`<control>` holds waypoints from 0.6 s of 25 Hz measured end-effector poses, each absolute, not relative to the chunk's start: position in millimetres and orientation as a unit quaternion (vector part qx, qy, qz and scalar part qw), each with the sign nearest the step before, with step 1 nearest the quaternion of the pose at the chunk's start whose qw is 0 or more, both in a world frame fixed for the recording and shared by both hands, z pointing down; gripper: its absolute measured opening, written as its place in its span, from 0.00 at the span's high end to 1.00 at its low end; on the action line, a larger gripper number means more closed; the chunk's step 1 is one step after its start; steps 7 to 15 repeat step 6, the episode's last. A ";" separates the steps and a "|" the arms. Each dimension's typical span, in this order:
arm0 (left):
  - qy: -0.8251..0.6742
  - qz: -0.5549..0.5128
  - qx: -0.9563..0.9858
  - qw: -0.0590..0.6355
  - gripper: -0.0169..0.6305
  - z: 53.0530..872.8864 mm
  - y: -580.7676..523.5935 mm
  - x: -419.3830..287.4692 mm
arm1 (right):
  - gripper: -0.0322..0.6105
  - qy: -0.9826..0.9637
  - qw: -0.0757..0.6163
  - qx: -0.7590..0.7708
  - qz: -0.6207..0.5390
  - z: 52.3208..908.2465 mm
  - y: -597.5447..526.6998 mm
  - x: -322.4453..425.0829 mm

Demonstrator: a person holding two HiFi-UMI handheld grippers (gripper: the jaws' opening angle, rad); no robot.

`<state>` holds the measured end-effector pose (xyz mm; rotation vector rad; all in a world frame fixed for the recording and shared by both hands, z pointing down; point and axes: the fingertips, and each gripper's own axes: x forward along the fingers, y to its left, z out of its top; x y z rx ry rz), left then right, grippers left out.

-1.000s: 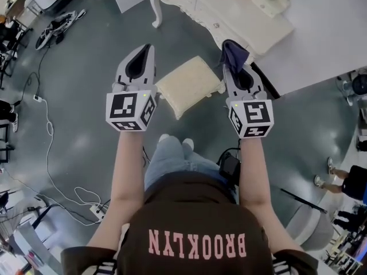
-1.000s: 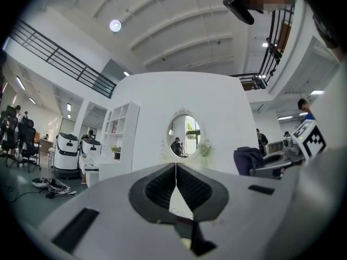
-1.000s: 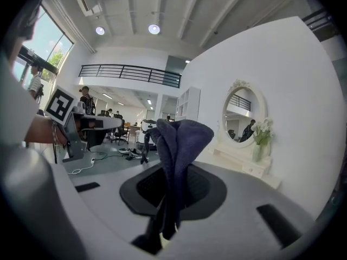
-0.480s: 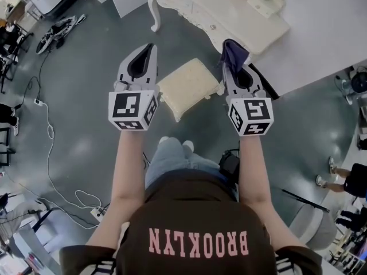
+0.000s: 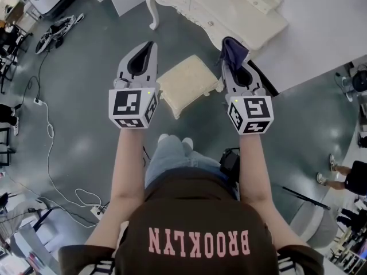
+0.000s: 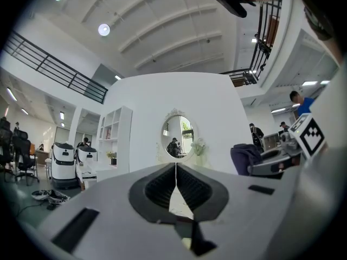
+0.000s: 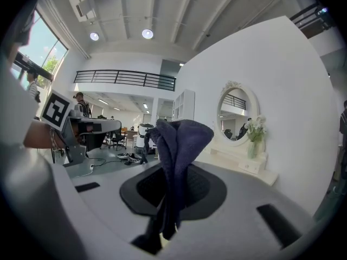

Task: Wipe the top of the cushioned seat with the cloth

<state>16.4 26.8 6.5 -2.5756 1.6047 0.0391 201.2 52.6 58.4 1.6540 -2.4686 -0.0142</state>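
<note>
The cushioned seat (image 5: 186,83), cream and square, stands on the grey floor between my two grippers in the head view. My right gripper (image 5: 229,50) is shut on a dark blue cloth (image 5: 234,51), which sticks up past its tips; the cloth (image 7: 176,161) fills the middle of the right gripper view. My left gripper (image 5: 150,46) is held level left of the seat, shut with nothing between its jaws (image 6: 175,169). Both grippers are held high above the seat, apart from it.
A cream dressing table (image 5: 223,10) with a curved leg (image 5: 155,10) stands just beyond the seat, with an oval mirror (image 6: 177,137) and a vase of flowers (image 7: 254,137). Cables (image 5: 49,130) trail over the floor at left. People stand at the far right (image 5: 350,179).
Both grippers have drifted slightly; the view has shifted a little, with the seat and table sitting marginally higher in the frame. The cloth stays gripped.
</note>
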 end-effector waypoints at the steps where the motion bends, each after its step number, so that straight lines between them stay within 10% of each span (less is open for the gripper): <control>1: 0.527 0.012 -0.848 0.054 0.96 6.3 27.9 17.3 | 0.90 -0.828 0.085 0.555 -0.004 58.5 53.8 201.5; 15: 0.526 0.009 -0.849 0.055 0.96 6.6 32.8 21.2 | 0.90 -0.827 0.083 0.556 -0.004 59.6 59.6 205.1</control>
